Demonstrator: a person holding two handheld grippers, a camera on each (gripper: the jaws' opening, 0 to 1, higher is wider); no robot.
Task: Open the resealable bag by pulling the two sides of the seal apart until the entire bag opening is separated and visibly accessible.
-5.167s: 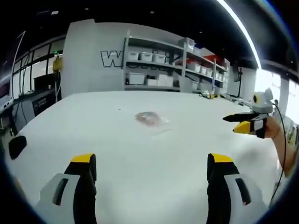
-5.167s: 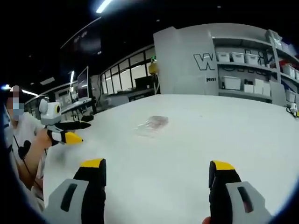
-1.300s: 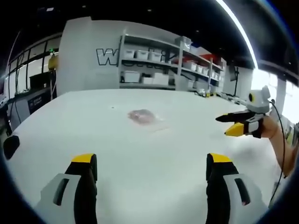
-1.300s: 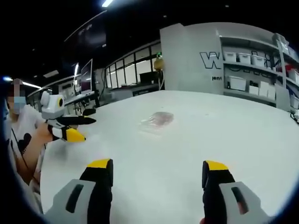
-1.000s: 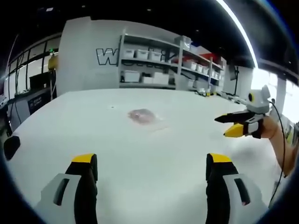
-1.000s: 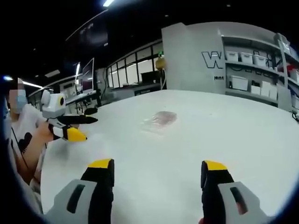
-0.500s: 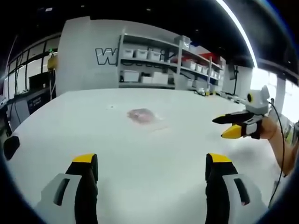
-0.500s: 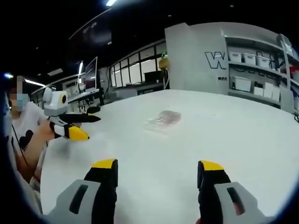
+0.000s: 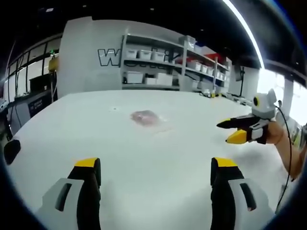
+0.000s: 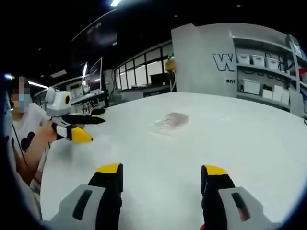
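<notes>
A clear resealable bag (image 9: 147,118) with something pinkish inside lies flat on the white table (image 9: 144,153), far ahead of both grippers; it also lies mid-table in the right gripper view (image 10: 171,120). My left gripper (image 9: 154,168) is open above the near part of the table, nothing between its yellow-tipped fingers. From the side it appears in the right gripper view (image 10: 84,128), held in a hand. My right gripper (image 10: 163,175) is open too and holds nothing. It enters the left gripper view from the right (image 9: 231,132).
Shelves with white bins (image 9: 158,69) stand behind the table against a grey wall. A person (image 10: 24,129) sits at the table's left edge in the right gripper view. A dark rounded object (image 9: 12,149) rests at the table's left edge. Desks and monitors (image 10: 93,91) stand beyond.
The right gripper has drifted a little forward and its fingers have narrowed slightly. The left gripper has barely moved. The bag lies where it was.
</notes>
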